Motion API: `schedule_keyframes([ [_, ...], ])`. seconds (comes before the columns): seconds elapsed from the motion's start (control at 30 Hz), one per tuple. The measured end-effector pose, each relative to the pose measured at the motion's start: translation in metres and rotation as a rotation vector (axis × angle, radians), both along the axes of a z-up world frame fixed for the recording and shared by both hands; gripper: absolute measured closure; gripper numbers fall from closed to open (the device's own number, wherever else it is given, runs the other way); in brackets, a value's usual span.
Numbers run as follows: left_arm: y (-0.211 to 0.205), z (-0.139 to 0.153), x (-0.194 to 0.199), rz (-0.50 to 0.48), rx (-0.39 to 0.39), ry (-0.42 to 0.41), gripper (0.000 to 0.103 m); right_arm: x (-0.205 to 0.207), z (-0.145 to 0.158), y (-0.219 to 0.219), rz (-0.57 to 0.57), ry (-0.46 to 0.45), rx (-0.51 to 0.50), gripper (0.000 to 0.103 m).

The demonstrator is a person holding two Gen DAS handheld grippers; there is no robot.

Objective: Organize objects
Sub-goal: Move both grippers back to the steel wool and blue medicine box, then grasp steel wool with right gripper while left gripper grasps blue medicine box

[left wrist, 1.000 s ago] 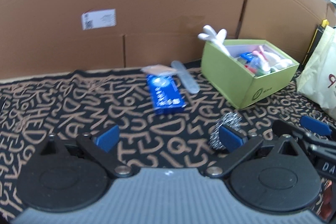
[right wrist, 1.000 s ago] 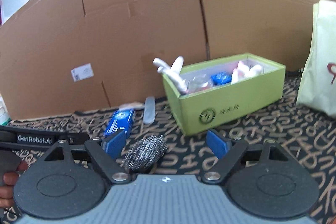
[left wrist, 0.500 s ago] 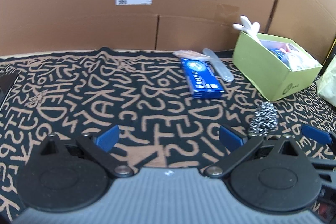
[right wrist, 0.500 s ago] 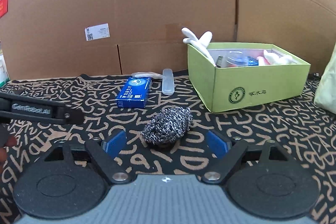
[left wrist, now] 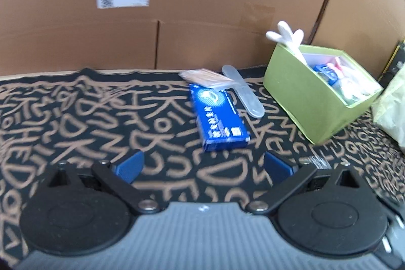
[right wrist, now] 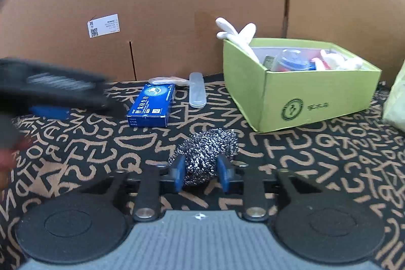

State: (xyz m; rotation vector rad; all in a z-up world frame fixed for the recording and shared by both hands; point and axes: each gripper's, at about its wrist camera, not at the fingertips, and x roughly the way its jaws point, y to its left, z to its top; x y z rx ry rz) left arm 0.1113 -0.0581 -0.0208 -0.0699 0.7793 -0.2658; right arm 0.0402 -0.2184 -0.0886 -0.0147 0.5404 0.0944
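Gripping 1 steel scourer (right wrist: 206, 151), right claw (right wrist: 201, 173) closed.

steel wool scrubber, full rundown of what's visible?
The steel wool scrubber is a loose, rounded ball of shiny silver-grey wire coils, speckled dark. It rests on the letter-patterned cloth, near the green box and the blue carton without touching either. The right gripper is closed on its near end, one blue pad pressing each side. The left wrist view shows only a blurred sliver of it.
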Motion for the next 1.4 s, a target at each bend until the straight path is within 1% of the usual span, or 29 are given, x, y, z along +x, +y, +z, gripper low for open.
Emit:
schedule_keyframes([
  [0.07,-0.014,-0.007,0.02,0.019,0.024,0.028,0.0,-0.011,0.002,-0.002,-0.005,-0.009,0.005,0.073],
  [0.2,-0.033,-0.02,0.052,0.048,0.008,0.073,0.0,-0.03,0.004,-0.006,-0.01,-0.015,0.04,0.073],
  [0.27,-0.04,-0.028,0.065,0.046,0.017,0.106,0.0,-0.036,0.006,-0.006,-0.004,-0.016,0.048,0.073],
  [0.33,-0.046,-0.031,0.066,0.032,0.068,0.065,0.0,-0.039,0.008,-0.006,0.005,-0.017,0.047,0.073],
  [0.37,-0.045,-0.033,0.065,0.006,0.073,0.058,0.007,-0.04,0.009,-0.006,0.008,-0.018,0.05,0.073],
  [0.4,-0.043,-0.033,0.06,-0.011,0.084,0.034,0.022,-0.04,0.009,-0.007,0.009,-0.022,0.056,0.071],
  [0.43,-0.04,-0.032,0.055,-0.03,0.098,0.015,0.033,-0.04,0.01,-0.007,0.009,-0.023,0.065,0.062],
  [0.47,-0.036,-0.032,0.049,-0.053,0.122,-0.004,0.047,-0.04,0.009,-0.008,0.009,-0.023,0.076,0.052],
  [0.5,-0.03,-0.032,0.044,-0.077,0.124,-0.005,0.047,-0.04,0.009,-0.009,0.003,-0.025,0.092,0.031],
  [0.53,-0.02,-0.031,0.037,-0.102,0.1,-0.002,0.047,-0.04,0.009,-0.01,-0.008,-0.033,0.104,0.025],
  [0.63,0.006,-0.027,0.013,-0.133,0.054,0.025,0.047,-0.042,0.007,-0.008,-0.018,-0.043,0.107,0.025],
  [0.73,0.022,-0.024,-0.013,-0.166,0.048,0.033,0.047,-0.039,0.004,-0.006,-0.025,-0.024,0.09,0.025],
  [0.77,0.025,-0.021,-0.02,-0.164,0.048,0.025,0.044,-0.037,0.003,-0.005,-0.031,-0.017,0.082,0.025],
  [0.8,0.027,-0.019,-0.024,-0.161,0.047,0.015,0.034,-0.035,0.001,-0.004,-0.039,-0.007,0.075,0.025],
  [0.87,0.026,-0.014,-0.027,-0.145,0.05,-0.01,0.025,-0.03,-0.001,-0.001,-0.046,0.01,0.065,0.025],
  [0.93,0.021,-0.012,-0.023,-0.143,0.081,-0.023,0.025,-0.029,-0.003,0.001,-0.043,0.004,0.048,0.025],
  [1.0,0.016,-0.013,-0.019,-0.156,0.103,-0.014,0.028,-0.031,-0.004,0.003,-0.047,-0.004,0.011,0.025],
  [1.07,0.015,-0.017,-0.017,-0.161,0.105,-0.001,0.03,-0.03,-0.006,0.003,-0.061,-0.005,-0.005,0.025],
  [1.17,0.014,-0.025,-0.013,-0.141,0.11,0.014,0.028,-0.025,-0.008,-0.001,-0.065,0.008,0.036,0.028],
  [1.2,0.014,-0.027,-0.01,-0.135,0.112,0.02,0.028,-0.023,-0.009,-0.001,-0.061,0.011,0.039,0.036],
  [1.23,0.013,-0.028,-0.01,-0.137,0.121,0.008,0.028,-0.021,-0.011,0.0,-0.054,0.016,0.037,0.042],
  [1.27,0.012,-0.029,-0.01,-0.147,0.136,0.005,0.029,-0.02,-0.012,0.001,-0.049,0.017,0.039,0.045],
  [1.3,0.011,-0.029,-0.011,-0.152,0.153,-0.002,0.038,-0.021,-0.012,0.001,-0.045,0.013,0.043,0.047],
  [1.33,0.01,-0.029,-0.012,-0.156,0.166,-0.011,0.044,-0.022,-0.013,0.002,-0.045,0.008,0.044,0.05],
  [1.37,0.01,-0.029,-0.014,-0.167,0.168,-0.016,0.048,-0.024,-0.013,0.001,-0.045,0.001,0.049,0.051],
  [1.4,0.011,-0.028,-0.015,-0.171,0.165,-0.009,0.048,-0.026,-0.013,0.0,-0.044,-0.003,0.056,0.053],
])
